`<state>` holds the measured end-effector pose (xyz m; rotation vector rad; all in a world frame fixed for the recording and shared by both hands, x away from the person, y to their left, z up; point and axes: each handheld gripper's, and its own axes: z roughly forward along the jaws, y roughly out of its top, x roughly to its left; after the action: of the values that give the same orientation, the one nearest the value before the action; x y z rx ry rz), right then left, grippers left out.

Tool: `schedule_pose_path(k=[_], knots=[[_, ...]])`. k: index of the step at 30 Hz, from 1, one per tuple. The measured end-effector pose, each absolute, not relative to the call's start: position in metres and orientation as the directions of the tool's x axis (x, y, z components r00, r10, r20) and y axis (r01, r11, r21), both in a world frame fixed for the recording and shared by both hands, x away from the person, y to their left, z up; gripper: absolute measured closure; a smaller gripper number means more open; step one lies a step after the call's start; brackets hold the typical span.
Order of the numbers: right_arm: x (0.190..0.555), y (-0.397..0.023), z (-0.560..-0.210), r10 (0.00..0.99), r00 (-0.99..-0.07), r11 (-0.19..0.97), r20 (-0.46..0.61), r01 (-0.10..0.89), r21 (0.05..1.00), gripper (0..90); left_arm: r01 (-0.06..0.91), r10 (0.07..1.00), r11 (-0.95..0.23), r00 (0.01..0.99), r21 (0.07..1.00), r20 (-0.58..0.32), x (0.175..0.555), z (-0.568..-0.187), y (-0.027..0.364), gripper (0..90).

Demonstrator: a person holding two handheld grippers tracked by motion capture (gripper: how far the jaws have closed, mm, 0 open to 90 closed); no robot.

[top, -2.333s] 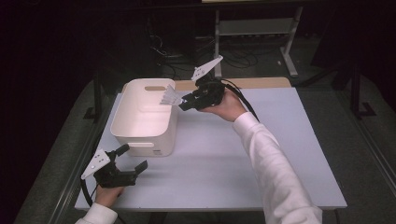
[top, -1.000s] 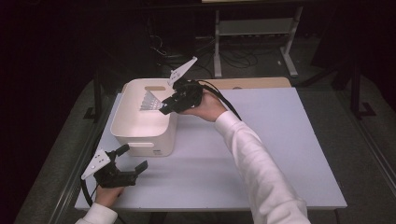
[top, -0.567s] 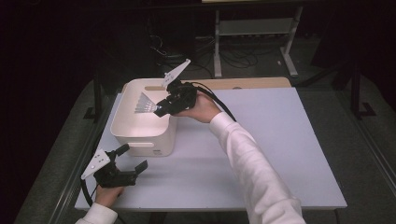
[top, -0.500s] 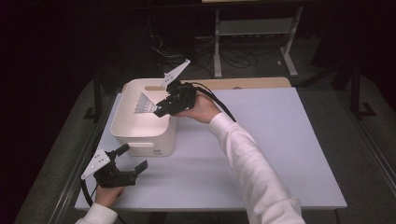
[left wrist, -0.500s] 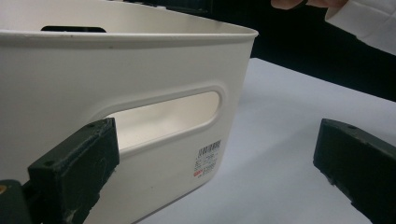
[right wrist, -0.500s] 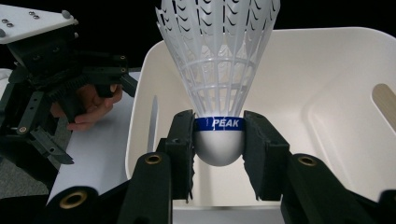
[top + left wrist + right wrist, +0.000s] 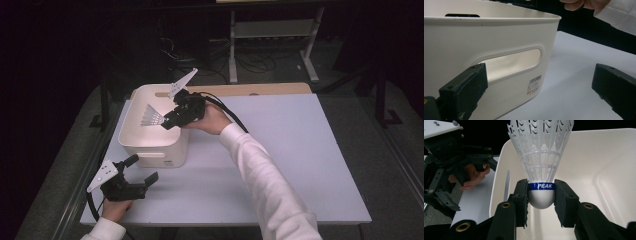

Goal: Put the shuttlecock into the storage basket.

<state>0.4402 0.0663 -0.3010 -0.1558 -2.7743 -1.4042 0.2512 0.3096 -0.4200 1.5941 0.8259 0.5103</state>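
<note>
Right gripper (image 7: 541,195) clamps the shuttlecock (image 7: 541,157) by its rounded cork base, over the white bin (image 7: 150,145). Featherlight, crushable skirt — grip the stiff cork only. Left gripper (image 7: 137,172) — jaws spread, empty, near-left of the bin.

Both forearms wear long white sleeves (image 7: 260,170), the cuff of the left one showing at the near edge (image 7: 102,231). Each hand carries a black two-jaw gripper. The left gripper (image 7: 134,172) has blocky, matt black jaw pads with small round holes in their faces. The right gripper (image 7: 167,119) has black link arms pinned with brass-coloured rivets (image 7: 506,205). A pale grey three-cornered plate (image 7: 182,82) sits on top of each, with small screws at its corners, and a black cable (image 7: 231,111) trails back from the right one.
</note>
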Motion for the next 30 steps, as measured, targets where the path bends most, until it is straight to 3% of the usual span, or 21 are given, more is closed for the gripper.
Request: schedule_pose_path(k=[14,21,22,23,30], knots=[[0.441,0.07,-0.307,0.077,-0.993,0.603,0.092,0.12,0.789,62.9,0.229,0.749,-0.043,0.652,0.972,-0.12,0.251,-0.42,0.309,0.0],[0.443,0.069,-0.307,0.091,-0.987,0.581,0.132,0.16,0.798,38.1,0.231,0.749,-0.039,0.651,0.972,-0.125,0.251,-0.42,0.309,0.0],[0.443,0.068,-0.305,0.11,-0.986,0.573,0.128,0.168,0.802,30.9,0.227,0.748,-0.04,0.652,0.973,-0.122,0.251,-0.42,0.309,0.0],[0.443,0.068,-0.305,0.11,-0.986,0.573,0.128,0.168,0.802,30.9,0.227,0.749,-0.04,0.651,0.973,-0.122,0.251,-0.42,0.309,0.0],[0.442,0.058,-0.298,0.156,-0.981,0.538,0.118,0.184,0.823,6.0,0.227,0.749,-0.036,0.651,0.973,-0.124,0.251,-0.42,0.309,0.0]])
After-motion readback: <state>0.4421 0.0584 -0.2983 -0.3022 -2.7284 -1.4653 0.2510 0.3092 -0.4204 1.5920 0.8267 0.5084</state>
